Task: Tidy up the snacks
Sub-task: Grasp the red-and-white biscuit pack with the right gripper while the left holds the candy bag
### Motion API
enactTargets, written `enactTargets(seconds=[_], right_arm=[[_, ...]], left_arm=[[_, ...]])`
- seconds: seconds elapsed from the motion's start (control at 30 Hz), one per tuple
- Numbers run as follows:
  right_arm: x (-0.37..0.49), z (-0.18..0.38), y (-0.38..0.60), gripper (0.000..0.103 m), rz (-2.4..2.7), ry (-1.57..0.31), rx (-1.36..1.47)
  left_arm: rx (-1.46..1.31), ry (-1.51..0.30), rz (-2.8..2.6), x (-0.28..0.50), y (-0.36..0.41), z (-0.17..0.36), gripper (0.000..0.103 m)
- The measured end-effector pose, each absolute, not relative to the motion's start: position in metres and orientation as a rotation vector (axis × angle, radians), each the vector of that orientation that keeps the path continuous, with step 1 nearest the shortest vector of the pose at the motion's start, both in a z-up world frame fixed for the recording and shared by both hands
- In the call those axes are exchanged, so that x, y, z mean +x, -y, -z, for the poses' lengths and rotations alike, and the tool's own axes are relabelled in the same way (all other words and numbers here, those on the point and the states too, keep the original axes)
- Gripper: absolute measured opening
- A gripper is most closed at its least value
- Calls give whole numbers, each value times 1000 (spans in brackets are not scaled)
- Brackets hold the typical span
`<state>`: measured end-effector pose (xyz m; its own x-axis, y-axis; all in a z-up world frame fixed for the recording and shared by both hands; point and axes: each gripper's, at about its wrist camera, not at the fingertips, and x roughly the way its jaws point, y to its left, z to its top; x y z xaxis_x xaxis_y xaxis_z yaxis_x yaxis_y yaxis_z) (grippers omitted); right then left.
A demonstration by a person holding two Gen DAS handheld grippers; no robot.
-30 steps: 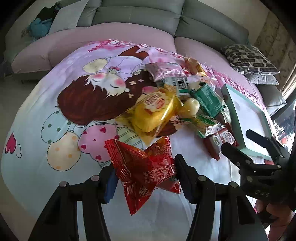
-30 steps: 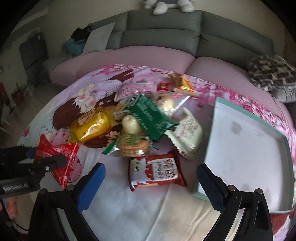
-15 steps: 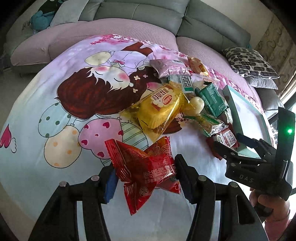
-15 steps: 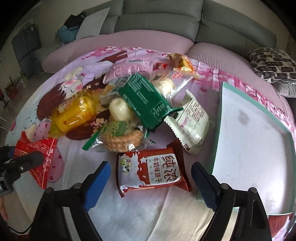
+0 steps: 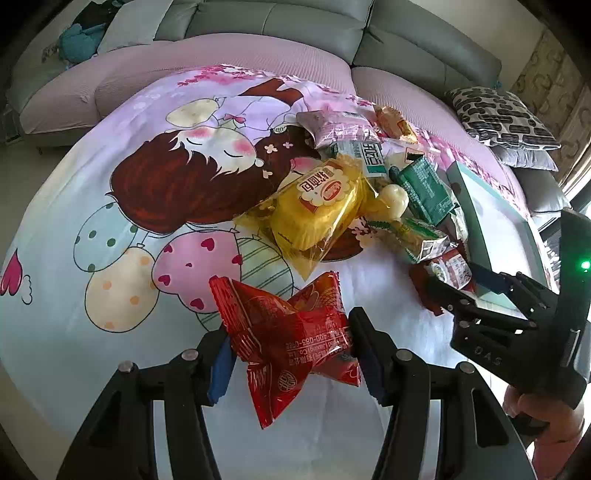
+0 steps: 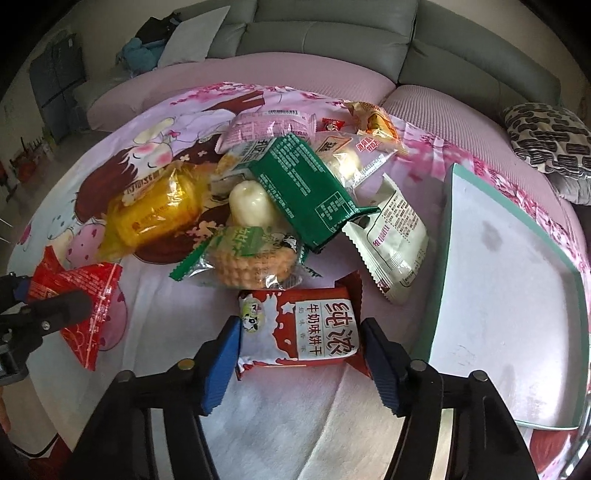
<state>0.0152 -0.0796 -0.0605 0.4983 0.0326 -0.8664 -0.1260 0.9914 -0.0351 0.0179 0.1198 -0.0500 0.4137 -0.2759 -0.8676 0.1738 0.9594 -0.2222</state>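
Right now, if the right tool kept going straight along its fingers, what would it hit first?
The red-and-white milk biscuit packet, already between the right tool's closing fingers. Past it lies the round biscuit in clear green-edged wrap, though depth there is hard to judge.

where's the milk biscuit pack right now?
In the right wrist view the milk biscuit pack lies low centre between the right gripper pads, which have just been closing onto it, below the round cracker pack and left of the tray.

I see a big grey sofa [image 6: 332, 33] with pink seats behind the cartoon sheet [image 5: 110, 206]. A spotted pillow [image 5: 502, 118] lies on the right. Daylight fills the room.
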Motion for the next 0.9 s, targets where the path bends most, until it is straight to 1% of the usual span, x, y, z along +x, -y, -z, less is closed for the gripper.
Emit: enactTargets(seconds=[0.27, 0.5, 0.7, 0.9], right_arm=[[10, 52, 85, 64, -97, -1045, -54], [0, 36, 94, 64, -99, -999, -9], [-4, 14, 108, 64, -92, -923, 45], [-4, -9, 129, 64, -43, -820, 92]], left_arm=[[-64, -1098, 263, 15, -116, 40, 60], [-33, -1071, 249, 10, -107, 24, 60], [-26, -1033, 252, 12, -95, 5, 60], [1, -989, 284, 23, -68, -15, 60]])
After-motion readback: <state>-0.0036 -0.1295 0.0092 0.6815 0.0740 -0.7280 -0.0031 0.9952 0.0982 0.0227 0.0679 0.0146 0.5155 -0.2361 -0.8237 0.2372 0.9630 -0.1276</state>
